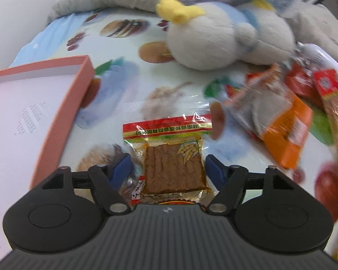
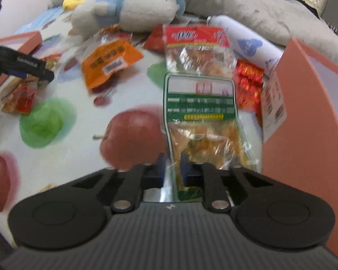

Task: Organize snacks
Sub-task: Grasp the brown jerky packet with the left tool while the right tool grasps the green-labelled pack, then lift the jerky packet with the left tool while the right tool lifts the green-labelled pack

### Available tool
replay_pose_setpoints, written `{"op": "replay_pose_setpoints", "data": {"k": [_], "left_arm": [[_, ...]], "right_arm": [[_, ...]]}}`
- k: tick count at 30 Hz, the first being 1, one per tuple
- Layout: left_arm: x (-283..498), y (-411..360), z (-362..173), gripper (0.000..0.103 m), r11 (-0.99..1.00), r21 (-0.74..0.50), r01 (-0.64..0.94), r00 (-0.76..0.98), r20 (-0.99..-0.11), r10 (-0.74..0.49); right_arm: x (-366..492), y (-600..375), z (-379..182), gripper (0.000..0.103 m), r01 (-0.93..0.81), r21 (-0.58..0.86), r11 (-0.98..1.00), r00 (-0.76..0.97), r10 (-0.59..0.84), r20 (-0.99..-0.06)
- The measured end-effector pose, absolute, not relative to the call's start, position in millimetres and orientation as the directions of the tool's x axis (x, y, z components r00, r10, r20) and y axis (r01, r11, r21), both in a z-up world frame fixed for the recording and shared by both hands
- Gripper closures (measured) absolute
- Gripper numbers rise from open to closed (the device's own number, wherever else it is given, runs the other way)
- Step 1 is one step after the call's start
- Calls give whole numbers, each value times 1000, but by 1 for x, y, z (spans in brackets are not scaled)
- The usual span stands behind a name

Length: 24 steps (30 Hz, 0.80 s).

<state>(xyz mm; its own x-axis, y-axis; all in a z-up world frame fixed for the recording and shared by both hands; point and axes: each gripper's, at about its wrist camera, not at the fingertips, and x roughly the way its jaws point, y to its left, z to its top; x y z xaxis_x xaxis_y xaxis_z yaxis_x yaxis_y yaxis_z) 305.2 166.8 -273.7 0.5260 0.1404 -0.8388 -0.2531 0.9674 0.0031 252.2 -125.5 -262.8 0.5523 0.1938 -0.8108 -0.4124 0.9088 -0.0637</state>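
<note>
In the left wrist view my left gripper (image 1: 167, 166) is open, its blue fingertips on either side of a brown snack packet with a red and yellow top strip (image 1: 172, 157) that lies on the fruit-print tablecloth. The pink box (image 1: 56, 117) lies open to its left. In the right wrist view my right gripper (image 2: 172, 166) is shut on the lower edge of a green-and-white packet of orange snacks (image 2: 202, 121). A pink box wall (image 2: 304, 135) stands just to its right. The left gripper also shows in the right wrist view (image 2: 45, 72) at far left.
An orange packet (image 2: 110, 63), a red-topped clear packet (image 2: 196, 49), a shiny red packet (image 2: 247, 85) and a white tube (image 2: 247, 42) lie further back. A plush toy (image 1: 214, 36) and grey cushions sit at the back. An orange packet (image 1: 279, 123) lies right of the left gripper.
</note>
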Motion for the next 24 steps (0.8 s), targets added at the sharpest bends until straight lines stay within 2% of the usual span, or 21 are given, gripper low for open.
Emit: {"op": "replay_pose_setpoints", "data": {"k": [2,12,16,19,20,21,22,23,24], "left_arm": [[296,158,-273,32,970,-12,-243,539,-833,125],[240,108,-269,37,989,-44,-141,559,-828,43],[218,95,-268,37,987,-66,-147,569,-822,30],[205,90,-266,37,982,-100,-160,576,-817,10],[201,90,-266,37,980,-110,-169,577,-817,8],[200,91,-266,37,977,-120,-176,578,-816,4],[198,91,-265,37,975,-130,-182,580,-815,-1],[197,92,-265,37,973,-138,-186,582,-813,-4],[196,92,-266,37,972,-142,-188,583,-813,-6]], "right_arm": [[245,-125,-262,101,-416,-54,908,543,200,-815],[189,-129,-242,100,-439,-50,897,582,242,-777],[176,-138,-237,98,-400,-43,915,642,246,-726],[175,-137,-238,97,-388,-89,917,684,221,-695],[177,-135,-240,92,-392,-121,912,697,209,-686],[179,-133,-243,82,-400,-149,904,702,197,-684],[180,-131,-245,61,-401,-172,900,711,187,-678],[183,-130,-247,49,-399,-184,898,722,184,-667],[184,-130,-248,50,-399,-189,897,727,184,-662]]}}
